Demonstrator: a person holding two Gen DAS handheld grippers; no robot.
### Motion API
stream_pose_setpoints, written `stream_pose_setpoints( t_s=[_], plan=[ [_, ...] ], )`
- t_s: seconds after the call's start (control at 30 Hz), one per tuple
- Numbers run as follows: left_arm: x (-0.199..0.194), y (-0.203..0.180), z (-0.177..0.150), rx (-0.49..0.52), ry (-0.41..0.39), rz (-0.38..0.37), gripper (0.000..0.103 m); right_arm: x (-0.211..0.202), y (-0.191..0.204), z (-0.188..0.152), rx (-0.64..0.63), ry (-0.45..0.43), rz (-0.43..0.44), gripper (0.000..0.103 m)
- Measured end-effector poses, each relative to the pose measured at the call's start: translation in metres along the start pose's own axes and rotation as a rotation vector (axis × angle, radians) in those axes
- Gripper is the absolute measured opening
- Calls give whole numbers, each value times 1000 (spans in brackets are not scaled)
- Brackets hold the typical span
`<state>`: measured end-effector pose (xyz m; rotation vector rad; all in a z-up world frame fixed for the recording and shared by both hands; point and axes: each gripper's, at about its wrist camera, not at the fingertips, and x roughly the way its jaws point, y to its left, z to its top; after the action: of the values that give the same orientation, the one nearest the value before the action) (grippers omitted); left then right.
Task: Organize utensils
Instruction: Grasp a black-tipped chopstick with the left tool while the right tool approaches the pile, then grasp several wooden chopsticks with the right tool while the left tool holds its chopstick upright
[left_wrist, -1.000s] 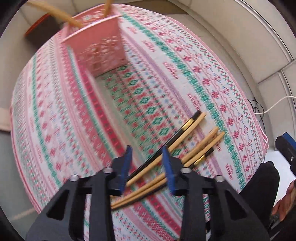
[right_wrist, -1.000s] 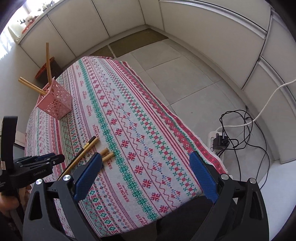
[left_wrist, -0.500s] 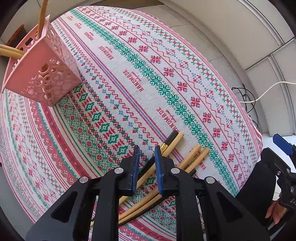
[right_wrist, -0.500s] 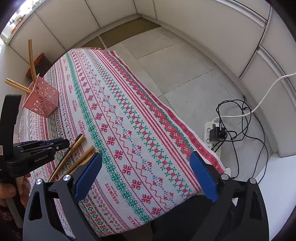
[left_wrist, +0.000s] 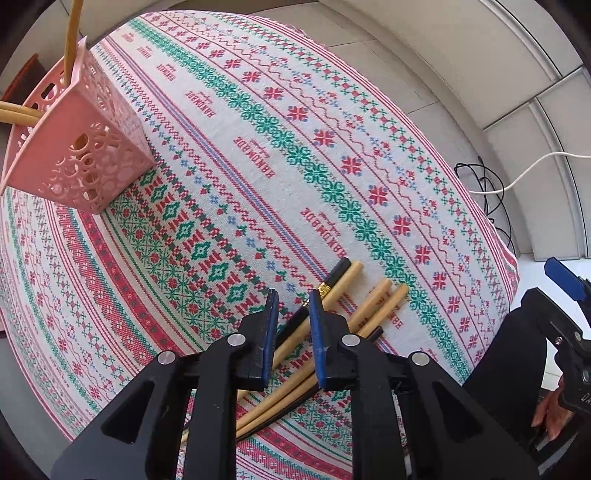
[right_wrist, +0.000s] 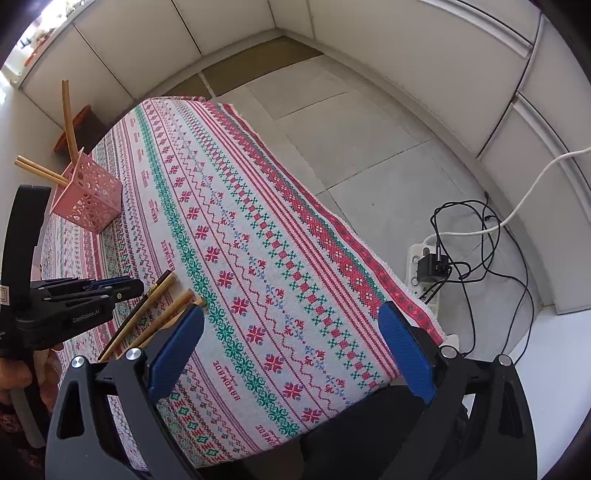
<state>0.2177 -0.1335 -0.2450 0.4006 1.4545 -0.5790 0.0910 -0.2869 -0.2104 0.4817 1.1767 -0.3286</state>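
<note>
Left tool (left_wrist: 291, 299) hangs low over the chopsticks (left_wrist: 334, 295) on the bench (left_wrist: 229, 206), its blue pads a narrow gap apart and astride the black one and a bamboo one, not visibly clamped on either. Their long axis runs from 7 to 1 o'clock, in line with the tool's reach, and the pink holder (left_wrist: 79, 147) stands well off at 10 o'clock. Right tool (right_wrist: 291, 354), spread wide and holding nothing, hangs farther off at 3 o'clock.
</note>
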Motion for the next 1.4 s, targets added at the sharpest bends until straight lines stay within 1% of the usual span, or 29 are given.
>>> stream_pose_setpoints(
  t_s=[0.1,0.13,0.23,0.27,0.33,0.37,0.43,0.53,0.67,0.77,0.83,0.87,0.9,0.97,1.0,1.07,1.13,1.17,1.2,1.33,1.4],
  plan=[
    [10,-2,-1,5,26,12,17,1,1,-1,-2,7,1,92],
    [10,-3,-4,3,31,8,19,2,1,-1,-5,10,0,92],
    [16,1,-4,3,43,-1,21,4,2,-1,-9,17,-7,92],
    [19,0,-5,13,50,13,21,5,2,-1,-9,20,-10,93],
    [22,-8,-6,43,39,36,20,5,2,-1,-7,25,-12,92],
    [22,-7,-7,42,32,38,16,5,2,-1,-5,26,-14,92],
    [23,-4,-11,35,19,33,13,6,3,0,-2,31,-20,92],
    [15,15,-22,11,-16,40,7,11,12,3,0,44,-23,92],
    [-6,52,-49,-58,-83,51,6,29,33,8,20,83,-8,92],
    [-29,76,-70,-104,-138,29,6,46,54,13,45,131,24,91],
    [-38,87,-84,-127,-158,17,6,57,69,15,40,151,12,84],
    [-42,94,-92,-138,-168,11,6,64,77,17,34,168,6,76],
    [-45,95,-94,-146,-176,9,6,69,82,17,31,182,3,71],
    [-53,98,-100,-160,-194,3,6,80,92,18,39,212,-9,48],
    [-57,102,-104,-168,-205,-2,6,83,94,18,46,221,-18,40],
    [-63,99,-112,-179,-223,-8,6,87,95,19,73,213,-42,38],
    [-75,107,-119,-184,-239,-17,6,88,98,21,80,209,-56,38],
    [-77,108,-120,-183,-248,-23,6,89,100,21,79,211,-64,38],
    [-79,100,-115,-181,-253,-26,6,89,101,21,79,213,-70,38],
    [-88,96,-113,-171,-271,-40,6,86,100,18,124,249,-29,38],
    [-88,94,-110,-169,-274,-42,6,84,94,10,151,287,2,38]
  ],
)
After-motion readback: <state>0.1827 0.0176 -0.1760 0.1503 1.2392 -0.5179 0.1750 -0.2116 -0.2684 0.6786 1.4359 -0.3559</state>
